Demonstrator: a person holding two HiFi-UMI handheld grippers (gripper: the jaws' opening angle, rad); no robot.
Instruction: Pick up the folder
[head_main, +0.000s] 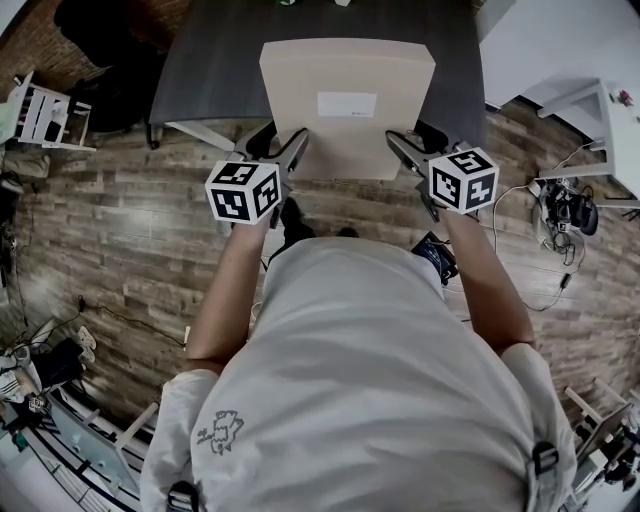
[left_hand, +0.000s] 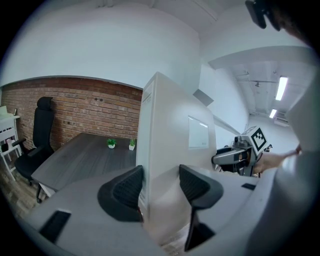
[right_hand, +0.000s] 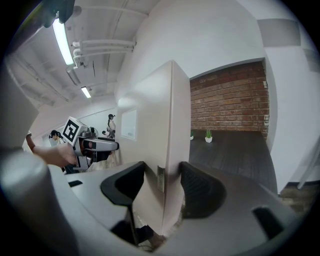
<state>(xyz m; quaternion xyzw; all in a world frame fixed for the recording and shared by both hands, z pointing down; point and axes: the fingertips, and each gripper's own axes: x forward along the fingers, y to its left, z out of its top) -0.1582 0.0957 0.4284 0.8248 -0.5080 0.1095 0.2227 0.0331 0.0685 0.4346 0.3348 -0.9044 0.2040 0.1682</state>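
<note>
Beige stiff-card folder (head_main: 345, 110), with a white rectangular label (head_main: 346, 104) on its upper face, is held between two hand-held tools over the near edge of the dark grey wood-grain table (head_main: 215, 70). In the head view its near edge shows past the table's near edge, toward the person, while its far part lies over the table's middle. Whether the far edge touches the table cannot be told. At the folder's near left corner is the left gripper (head_main: 285, 148), and at its near right corner is the right gripper (head_main: 408, 148). In the left gripper view the jaws stand wide, the folder's thickness fills the gap, and the black ribbed pads (left_hand: 131, 187) bear on its two faces. The right gripper view shows the same condition: its black pads (right_hand: 197, 187) press on either face, with the folder's edge standing between them. Both grips are firm on the folder and hold nothing else. Two small green potted plants (left_hand: 111, 143) stand near the table's far edge, well apart from the folder. A black office chair (left_hand: 37, 137) stands beside the table's far left corner, before a red brick wall (left_hand: 85, 107). Brown wood-plank floor (head_main: 130, 240) lies below.
</note>
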